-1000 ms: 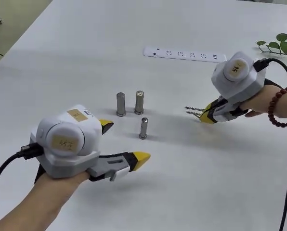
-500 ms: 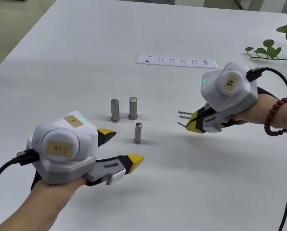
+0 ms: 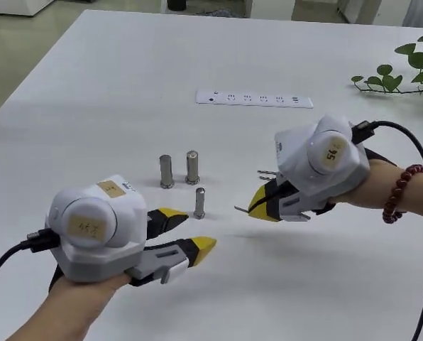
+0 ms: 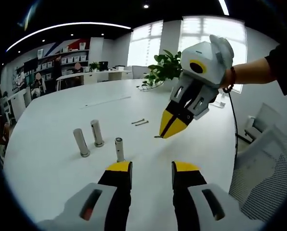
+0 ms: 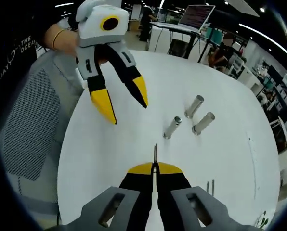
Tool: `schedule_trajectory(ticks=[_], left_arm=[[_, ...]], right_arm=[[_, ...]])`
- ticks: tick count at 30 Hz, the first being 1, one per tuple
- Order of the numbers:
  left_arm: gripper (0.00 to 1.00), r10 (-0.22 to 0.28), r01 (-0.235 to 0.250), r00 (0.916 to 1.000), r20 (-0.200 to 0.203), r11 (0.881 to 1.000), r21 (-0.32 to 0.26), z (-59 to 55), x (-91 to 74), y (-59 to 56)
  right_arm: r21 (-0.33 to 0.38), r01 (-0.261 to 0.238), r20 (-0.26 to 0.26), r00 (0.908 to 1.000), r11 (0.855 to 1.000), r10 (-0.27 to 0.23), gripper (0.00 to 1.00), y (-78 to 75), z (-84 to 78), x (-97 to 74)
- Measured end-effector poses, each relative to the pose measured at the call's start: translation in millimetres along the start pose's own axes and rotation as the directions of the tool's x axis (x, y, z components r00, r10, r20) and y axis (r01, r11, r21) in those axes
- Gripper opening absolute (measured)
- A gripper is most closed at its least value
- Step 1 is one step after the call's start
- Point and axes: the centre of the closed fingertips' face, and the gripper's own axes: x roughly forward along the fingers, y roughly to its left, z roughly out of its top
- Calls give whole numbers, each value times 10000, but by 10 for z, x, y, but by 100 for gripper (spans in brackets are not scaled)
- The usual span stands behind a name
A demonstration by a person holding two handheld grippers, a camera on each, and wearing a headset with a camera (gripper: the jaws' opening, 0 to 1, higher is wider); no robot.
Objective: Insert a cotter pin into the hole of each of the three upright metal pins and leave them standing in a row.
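Three metal pins stand upright on the white table (image 3: 91, 106). The front metal pin (image 3: 199, 202) stands alone. The two rear metal pins (image 3: 167, 171) stand side by side just behind it, offset to its left. The right gripper (image 3: 257, 206), to the right of the front metal pin, has its jaws closed on a cotter pin (image 5: 154, 155). The pin's free end points toward the front metal pin but is clear of it. The left gripper (image 3: 190, 229), near the front metal pin on the person's side, holds nothing, with its jaws spread wide. Two spare cotter pins (image 4: 141, 122) lie flat to the right of the front metal pin. A power strip (image 3: 254, 99) lies well behind it.
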Motion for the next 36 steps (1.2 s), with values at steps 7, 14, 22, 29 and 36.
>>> schedule_trajectory(ticks=[7, 14, 22, 29, 36], left_arm=[[25, -554, 574, 9982, 214, 9921, -1117, 52, -16, -101], [20, -802, 877, 9958, 440, 9742, -2078, 94, -33, -140], [12, -1033, 1202, 9919, 744, 9526, -2794, 135, -38, -222], [6, -1129, 1393, 9886, 996, 9372, -3197, 166, -45, -252], [1, -1057, 1394, 9879, 1134, 9255, -3521, 173, -58, -231]], right_arm=[[-1016, -30, 371, 9993, 9948, 68, 0, 113, 199, 8], [-1174, -149, 728, 9971, 9930, 236, 0, 217, 318, 26], [-1710, -77, 901, 9957, 9852, 234, 0, 315, 415, 0], [-1966, -55, 1045, 9942, 9805, 265, 0, 353, 486, -41], [-2250, 56, 1076, 9940, 9743, 191, 0, 364, 515, -52]])
